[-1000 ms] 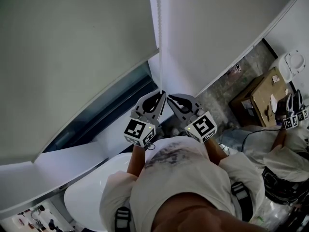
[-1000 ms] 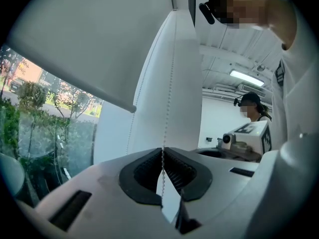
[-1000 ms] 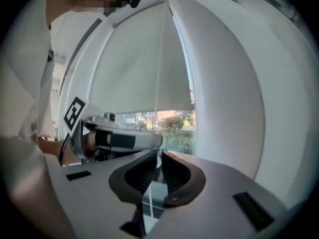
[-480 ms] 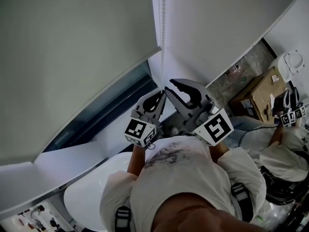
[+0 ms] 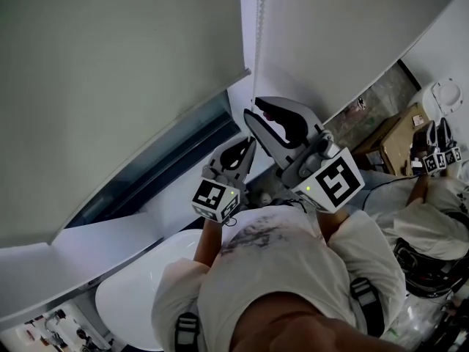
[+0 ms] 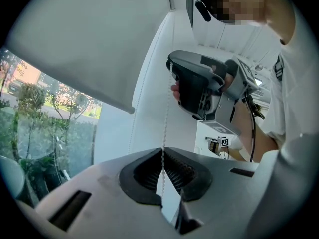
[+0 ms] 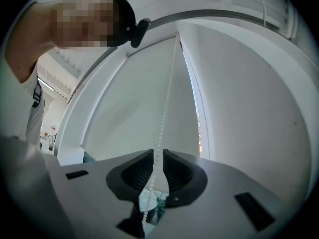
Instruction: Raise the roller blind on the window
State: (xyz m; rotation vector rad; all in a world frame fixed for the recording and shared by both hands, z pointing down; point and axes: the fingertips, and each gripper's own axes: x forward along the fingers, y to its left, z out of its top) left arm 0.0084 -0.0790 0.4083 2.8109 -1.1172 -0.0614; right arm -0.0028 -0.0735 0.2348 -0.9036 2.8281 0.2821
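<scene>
Clamping the chain (image 5: 258,42) low down, left gripper (image 5: 248,144) pinched together on the beads, right gripper (image 5: 253,111) now higher up the chain than a second ago, jaws slightly apart around it, blind (image 5: 110,86) covering the upper window (image 5: 157,171).

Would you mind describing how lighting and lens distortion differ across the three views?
Head view: dim and grey, the roller blind underexposed, edges slanted by the wide lens. Left gripper view: round fisheye with black corners, bright daylight through the window, bead chain crisp. Right gripper view: same fisheye, pale and flat, a bright sliver beside the blind, the chain's nearest beads soft.
</scene>
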